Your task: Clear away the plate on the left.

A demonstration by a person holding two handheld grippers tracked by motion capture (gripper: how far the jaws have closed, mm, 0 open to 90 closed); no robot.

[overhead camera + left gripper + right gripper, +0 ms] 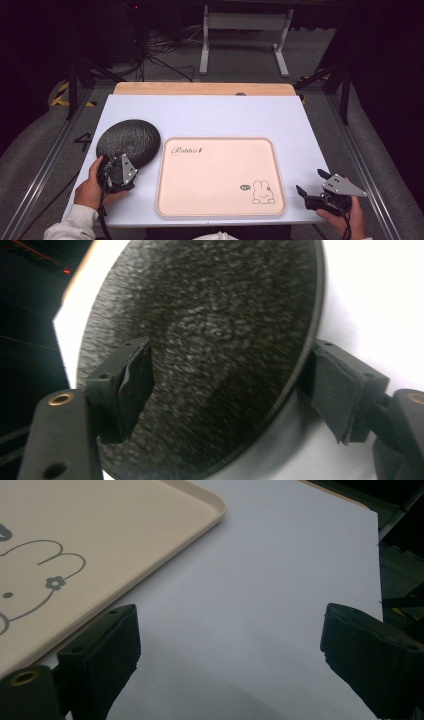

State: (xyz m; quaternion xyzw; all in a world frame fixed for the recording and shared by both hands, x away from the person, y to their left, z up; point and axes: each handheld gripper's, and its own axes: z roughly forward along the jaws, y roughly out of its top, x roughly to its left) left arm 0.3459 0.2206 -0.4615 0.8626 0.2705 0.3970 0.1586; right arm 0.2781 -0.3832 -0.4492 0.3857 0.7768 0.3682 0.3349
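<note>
A round black plate (129,140) with a rough, speckled top lies on the left part of the white table (225,115). My left gripper (113,161) is at the plate's near edge, held in a hand. In the left gripper view the plate (210,340) sits between the jaws of the left gripper (230,365): one pad hovers over its top, the other stands just outside its rim, with gaps showing. My right gripper (311,182) rests open at the table's near right corner. In its own view the right gripper (235,625) has only bare table (275,580) between its jaws.
A cream tray (220,140) with a rabbit drawing lies mid-table, right of the plate; its corner (200,510) shows in the right gripper view. A wooden board (200,89) edges the table's far side. Beyond it are a white stand (240,40) and floor cables (160,55).
</note>
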